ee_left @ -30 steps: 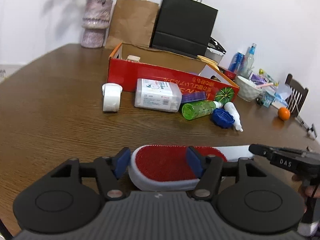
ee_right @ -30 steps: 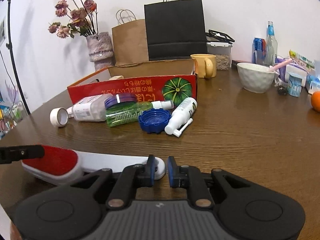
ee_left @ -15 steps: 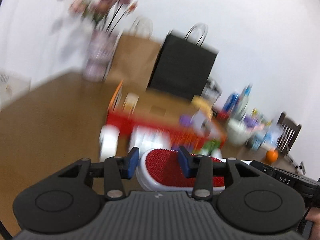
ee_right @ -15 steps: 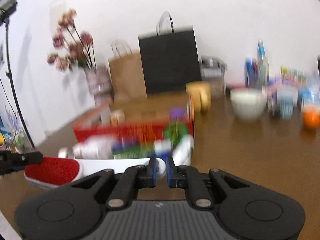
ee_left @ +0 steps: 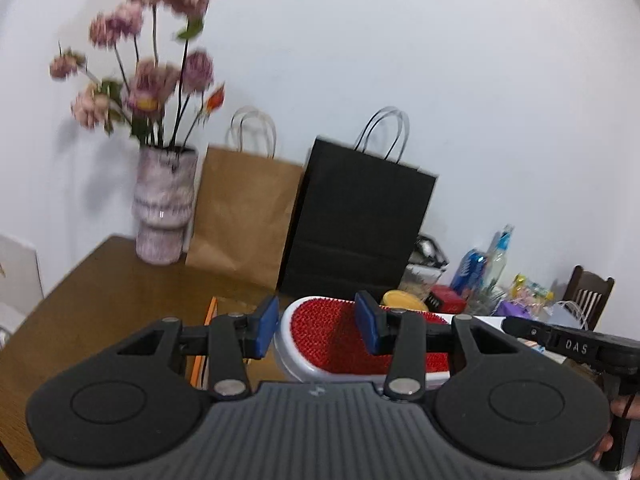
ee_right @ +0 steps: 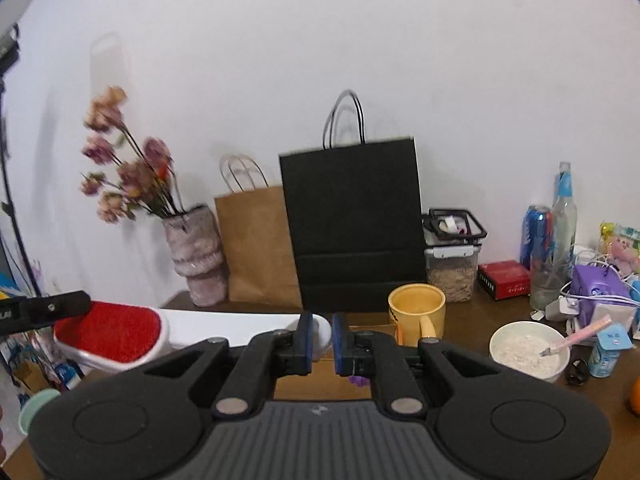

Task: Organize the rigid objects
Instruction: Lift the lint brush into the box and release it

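The lint brush (ee_left: 336, 340), white-bodied with a red bristle face, is now up off the bench and carried between both grippers; a second ago it lay flat on the wood in front of the red box, with the bottles and caps behind it in plain sight. The left gripper (ee_left: 316, 330) straddles the red head: its blue pads (ee_left: 267, 330) stand on either side, the left one seemingly just shy of the white rim, so I cannot tell whether it is truly clamped or only cradling the head. The right gripper (ee_right: 320, 340) is pinched nearly closed on the rounded end of the white handle (ee_right: 236, 326). Both cameras have swung upward, so the loose items that filled the view a second ago have dropped out of sight; only the orange edge of the box (ee_left: 210, 312) shows below the left gripper. Further out stand the flower vase (ee_left: 164, 208), the brown paper bag (ee_left: 244, 216), the black paper bag (ee_left: 360, 232), the yellow mug (ee_right: 416, 312) and the white bowl (ee_right: 528, 348). The lift appears done and the carry towards the box seems under way; with two holds on one rigid piece, both hands will need to travel together, or the brush could twist out of the looser grasp.
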`<state>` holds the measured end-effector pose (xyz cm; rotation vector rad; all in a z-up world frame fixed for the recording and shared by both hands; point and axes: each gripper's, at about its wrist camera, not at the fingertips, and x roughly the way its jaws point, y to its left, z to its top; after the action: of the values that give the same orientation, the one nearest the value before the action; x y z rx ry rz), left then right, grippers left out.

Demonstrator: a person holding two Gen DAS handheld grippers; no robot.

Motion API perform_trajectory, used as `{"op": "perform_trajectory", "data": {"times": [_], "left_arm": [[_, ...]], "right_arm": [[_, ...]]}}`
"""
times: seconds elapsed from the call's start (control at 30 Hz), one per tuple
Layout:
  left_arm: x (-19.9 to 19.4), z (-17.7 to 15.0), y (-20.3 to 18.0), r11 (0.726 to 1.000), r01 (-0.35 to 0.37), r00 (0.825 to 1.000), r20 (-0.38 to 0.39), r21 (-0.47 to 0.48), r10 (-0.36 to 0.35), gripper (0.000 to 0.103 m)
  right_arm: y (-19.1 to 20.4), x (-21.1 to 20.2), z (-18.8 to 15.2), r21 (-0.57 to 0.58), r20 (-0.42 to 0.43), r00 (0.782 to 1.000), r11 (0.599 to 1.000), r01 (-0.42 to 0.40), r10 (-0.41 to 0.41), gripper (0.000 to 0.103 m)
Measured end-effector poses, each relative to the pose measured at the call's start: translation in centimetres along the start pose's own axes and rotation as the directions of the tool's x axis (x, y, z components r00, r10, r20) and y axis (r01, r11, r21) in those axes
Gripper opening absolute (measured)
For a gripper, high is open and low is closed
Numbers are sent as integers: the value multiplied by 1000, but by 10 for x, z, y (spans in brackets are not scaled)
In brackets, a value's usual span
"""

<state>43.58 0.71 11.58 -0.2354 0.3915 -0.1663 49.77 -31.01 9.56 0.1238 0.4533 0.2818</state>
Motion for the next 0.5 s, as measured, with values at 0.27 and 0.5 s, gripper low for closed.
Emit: {"op": "perform_trajectory", "data": {"times": [0.27,0.5], "left_arm": [[105,-28,43,997,-53,972,-233,-49,40,42],[162,-66,86,990,-107,932,-356,-89,68,35]], "right_arm": [[-26,113,-27,113,-274,962,993,25,7,10],[-17,153,-62,76,-390,921,997,21,11,9]]}}
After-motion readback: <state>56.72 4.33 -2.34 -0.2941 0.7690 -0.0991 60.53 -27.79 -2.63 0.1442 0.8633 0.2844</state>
